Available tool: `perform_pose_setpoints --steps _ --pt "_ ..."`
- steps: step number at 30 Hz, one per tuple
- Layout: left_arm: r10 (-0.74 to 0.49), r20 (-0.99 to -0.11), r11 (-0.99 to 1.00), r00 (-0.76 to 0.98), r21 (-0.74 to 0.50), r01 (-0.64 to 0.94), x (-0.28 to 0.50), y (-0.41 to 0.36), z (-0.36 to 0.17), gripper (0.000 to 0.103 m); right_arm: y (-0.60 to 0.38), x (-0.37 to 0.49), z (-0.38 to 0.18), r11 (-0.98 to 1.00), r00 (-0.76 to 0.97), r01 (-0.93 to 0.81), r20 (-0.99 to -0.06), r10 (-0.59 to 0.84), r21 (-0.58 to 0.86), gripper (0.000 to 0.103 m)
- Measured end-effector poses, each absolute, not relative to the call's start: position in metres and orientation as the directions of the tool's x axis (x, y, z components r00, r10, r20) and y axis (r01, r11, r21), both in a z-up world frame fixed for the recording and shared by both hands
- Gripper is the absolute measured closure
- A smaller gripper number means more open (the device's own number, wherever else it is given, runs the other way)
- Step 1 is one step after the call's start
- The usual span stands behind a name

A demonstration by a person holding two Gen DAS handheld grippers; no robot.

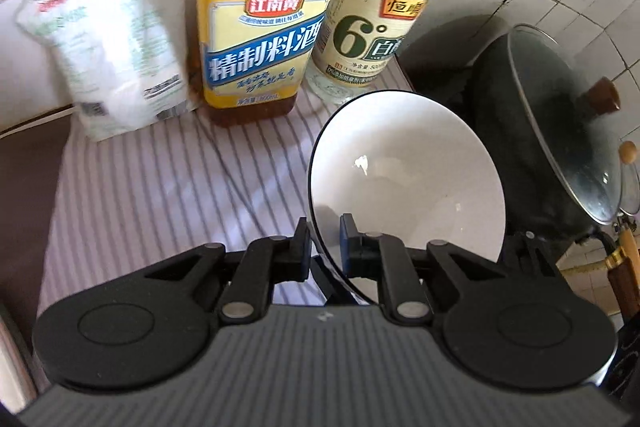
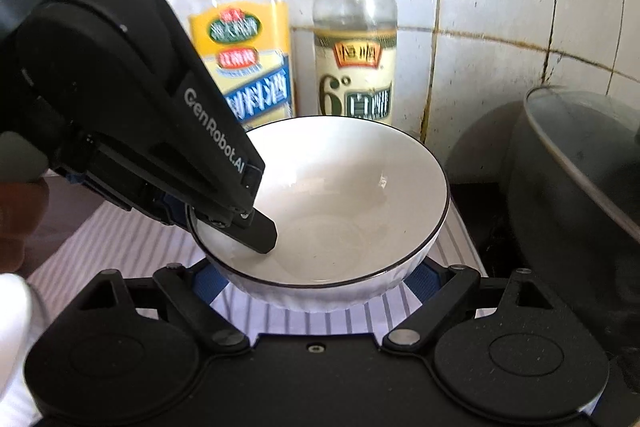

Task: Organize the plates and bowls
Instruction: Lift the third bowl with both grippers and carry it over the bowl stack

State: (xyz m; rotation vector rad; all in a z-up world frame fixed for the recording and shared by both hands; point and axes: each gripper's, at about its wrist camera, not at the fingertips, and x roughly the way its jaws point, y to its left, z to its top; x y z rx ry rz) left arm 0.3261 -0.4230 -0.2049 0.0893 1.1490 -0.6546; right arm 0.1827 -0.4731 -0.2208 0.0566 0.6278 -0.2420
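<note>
A white bowl with a thin dark rim (image 1: 408, 179) hangs tilted above the striped mat (image 1: 180, 187). My left gripper (image 1: 324, 227) is shut on its near rim, one finger inside and one outside. In the right wrist view the same bowl (image 2: 340, 195) fills the middle, and the left gripper (image 2: 240, 227) comes in from the upper left and pinches the left rim. My right gripper (image 2: 316, 279) stands wide open below the bowl. Its blue pads (image 2: 210, 281) flank the bowl's lower body, and I cannot see them pressing on it.
A yellow-labelled cooking wine bottle (image 1: 260, 27) and a clear vinegar bottle (image 1: 372, 27) stand at the tiled wall, with a white bag (image 1: 108, 59) to their left. A black wok with a glass lid (image 1: 560, 131) sits close on the right.
</note>
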Motion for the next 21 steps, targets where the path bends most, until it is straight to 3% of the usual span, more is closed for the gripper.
perform_pose_setpoints --steps 11,21 --pt "-0.472 -0.838 0.789 0.272 -0.265 0.554 0.275 -0.384 -0.144 0.09 -0.432 0.135 -0.173 0.967 0.809 0.25 -0.54 -0.232 -0.041 0.01" --pt "-0.421 -0.851 0.795 0.314 -0.18 0.58 0.228 -0.337 -0.125 0.088 -0.39 0.106 -0.158 0.972 0.803 0.234 -0.563 -0.197 -0.008 0.01"
